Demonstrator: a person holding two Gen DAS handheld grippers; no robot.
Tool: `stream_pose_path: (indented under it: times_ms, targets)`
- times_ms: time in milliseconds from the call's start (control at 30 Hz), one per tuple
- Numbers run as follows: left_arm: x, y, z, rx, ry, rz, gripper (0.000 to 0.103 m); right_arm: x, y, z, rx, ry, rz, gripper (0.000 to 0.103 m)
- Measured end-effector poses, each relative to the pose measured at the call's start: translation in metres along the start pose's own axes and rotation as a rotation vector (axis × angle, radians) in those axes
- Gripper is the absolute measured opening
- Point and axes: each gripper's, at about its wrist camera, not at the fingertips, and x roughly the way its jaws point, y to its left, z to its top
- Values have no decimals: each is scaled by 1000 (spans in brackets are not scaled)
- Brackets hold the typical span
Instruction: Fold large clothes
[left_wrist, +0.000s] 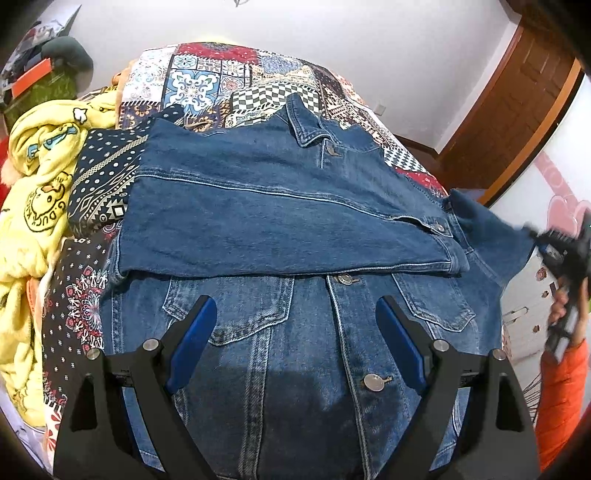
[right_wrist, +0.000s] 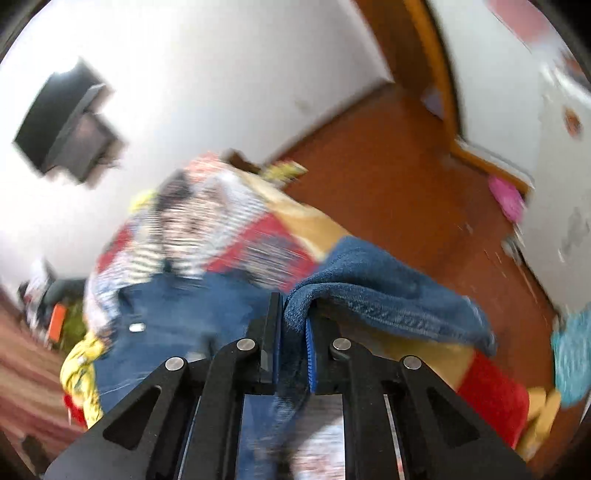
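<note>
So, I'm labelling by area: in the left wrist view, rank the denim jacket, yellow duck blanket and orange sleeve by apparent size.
1. denim jacket
2. yellow duck blanket
3. orange sleeve, partly cut off at the edge

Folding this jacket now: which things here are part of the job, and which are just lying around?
In the job:
- denim jacket
- its sleeve, pinched in the right gripper
- left gripper, open over the jacket front

Lying about:
- patchwork bedspread
- yellow duck blanket
- wall TV
- pink slipper
</note>
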Motion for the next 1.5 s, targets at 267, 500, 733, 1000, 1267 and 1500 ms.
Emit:
stream_pose_path:
  times_ms: [267,500,733,1000,1267,1500]
  targets:
    - [-15,1,-4,38,-26,26,88,8,131,-35,-278,37,208,9]
    - [-23,5,-9,52,-28,50,88,82,148,-97,-332,286,195,10]
    - [-25,-16,3,115,-34,69,88,95,126,-116,-328,462,177,26]
    - [-17,-103,37,302,-60,-11,88,24,85,-88,-396,297,116,59]
    - [37,-222,62,534,54,-199,89,-28,-1,-57,-293,117,-133,60]
    - [137,-302,39,688,309,-236,84,-35,-58,-68,-120,136,-193,65]
